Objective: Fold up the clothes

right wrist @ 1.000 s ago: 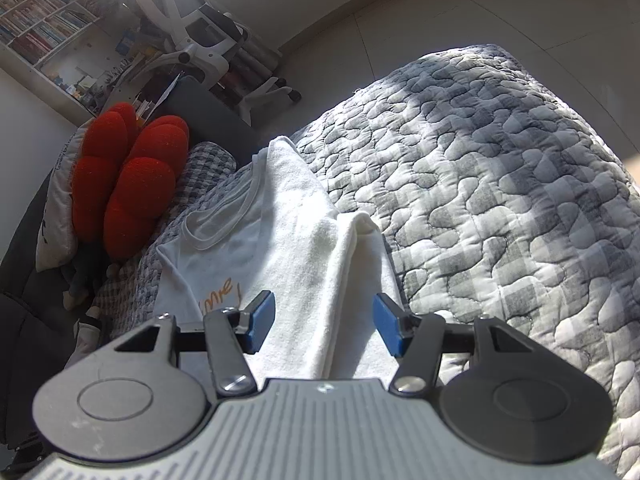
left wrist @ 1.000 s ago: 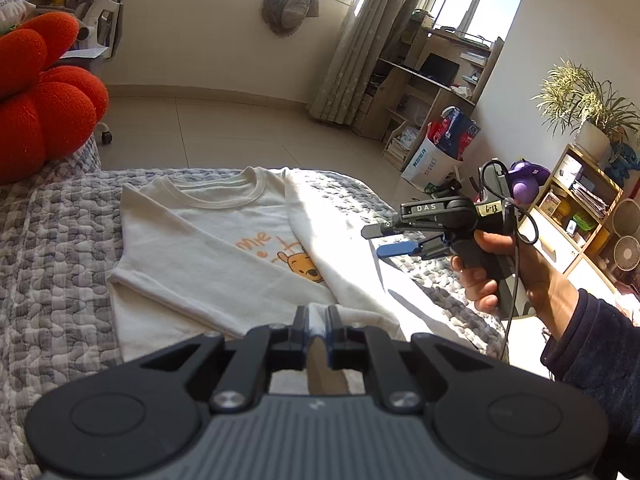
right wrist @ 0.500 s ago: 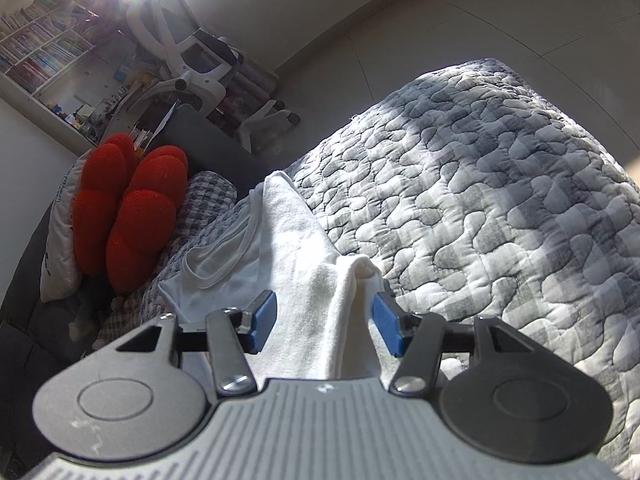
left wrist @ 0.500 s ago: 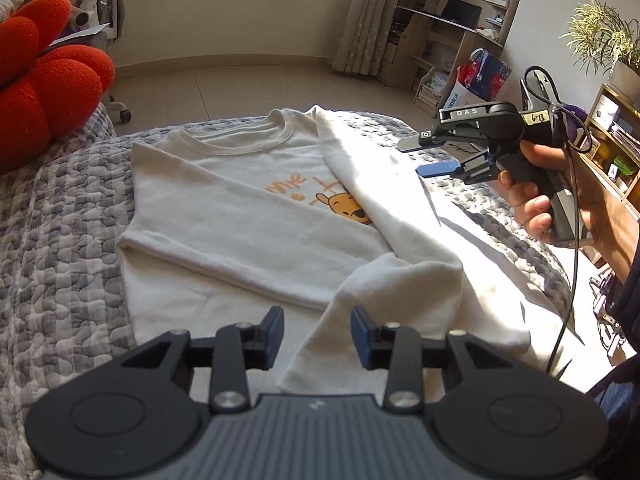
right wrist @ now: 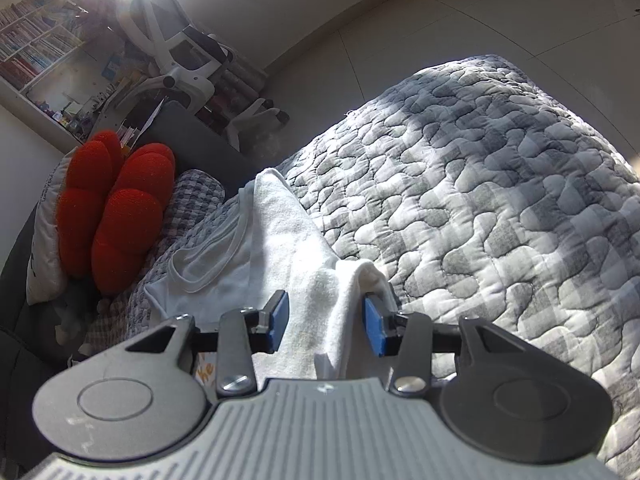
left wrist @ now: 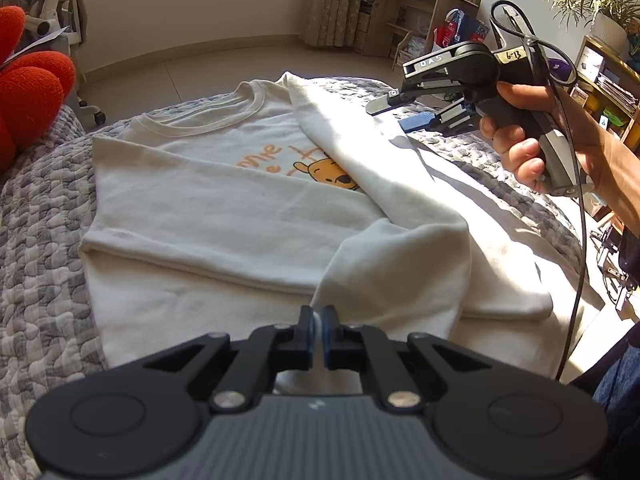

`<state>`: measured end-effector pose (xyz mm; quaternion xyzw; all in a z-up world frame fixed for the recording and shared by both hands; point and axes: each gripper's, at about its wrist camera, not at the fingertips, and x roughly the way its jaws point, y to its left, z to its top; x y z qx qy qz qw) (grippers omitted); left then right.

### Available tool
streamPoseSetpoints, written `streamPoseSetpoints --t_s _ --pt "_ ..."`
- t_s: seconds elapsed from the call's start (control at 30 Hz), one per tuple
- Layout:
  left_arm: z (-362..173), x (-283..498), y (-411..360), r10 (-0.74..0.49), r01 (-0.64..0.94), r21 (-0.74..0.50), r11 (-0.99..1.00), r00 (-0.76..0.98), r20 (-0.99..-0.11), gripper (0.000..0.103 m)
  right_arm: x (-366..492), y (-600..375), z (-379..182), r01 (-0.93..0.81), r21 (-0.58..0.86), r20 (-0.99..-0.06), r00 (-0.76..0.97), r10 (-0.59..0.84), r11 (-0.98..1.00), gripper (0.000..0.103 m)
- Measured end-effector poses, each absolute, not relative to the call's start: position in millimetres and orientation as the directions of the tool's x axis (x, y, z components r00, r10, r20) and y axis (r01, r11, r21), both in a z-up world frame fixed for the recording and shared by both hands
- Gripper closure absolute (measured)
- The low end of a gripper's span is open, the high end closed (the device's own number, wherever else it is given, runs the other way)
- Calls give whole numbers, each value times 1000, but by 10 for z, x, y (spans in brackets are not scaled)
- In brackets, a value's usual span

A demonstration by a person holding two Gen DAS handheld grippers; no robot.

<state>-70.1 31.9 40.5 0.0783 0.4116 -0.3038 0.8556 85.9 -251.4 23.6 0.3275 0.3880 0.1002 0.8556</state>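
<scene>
Left wrist view: left tongs (left wrist: 318, 334), apart half a second ago, now pinched on sweatshirt (left wrist: 224, 216) sleeve cuff at 6 o'clock on the bed (left wrist: 36, 216), ready for refolding; right tongs (left wrist: 404, 114) spread, empty, at 2 o'clock.

We cannot see the shirt's (left wrist: 224, 216) near hem, hidden behind the left gripper (left wrist: 317, 334); the frame edge crops the red cushion (left wrist: 28, 92).

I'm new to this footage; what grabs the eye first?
A white sweatshirt with an orange bear print lies on the grey quilt, its sleeve pinched in the shut left gripper. The right gripper hovers open above the shirt's far side. Red cushions sit beyond the collar.
</scene>
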Motion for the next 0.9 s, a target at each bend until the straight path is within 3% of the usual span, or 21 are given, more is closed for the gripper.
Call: streamPoseSetpoints --t_s 0.2,0.33,0.53,0.9 --pt "664 -943 437 -548 572 -232 787 475 -688 102 921 -2493 132 120 642 -570 735 367 757 59" --pt "831 -1068 517 -604 592 -271 759 482 -635 102 858 -2671 20 207 734 -515 790 332 647 61" --pt "769 -1040 517 -597 606 -259 752 459 -658 102 799 -2828 37 228 777 -481 816 319 587 63" --pt "647 -869 626 -593 541 -332 772 426 -683 101 925 -2782 173 152 636 -602 711 364 756 67"
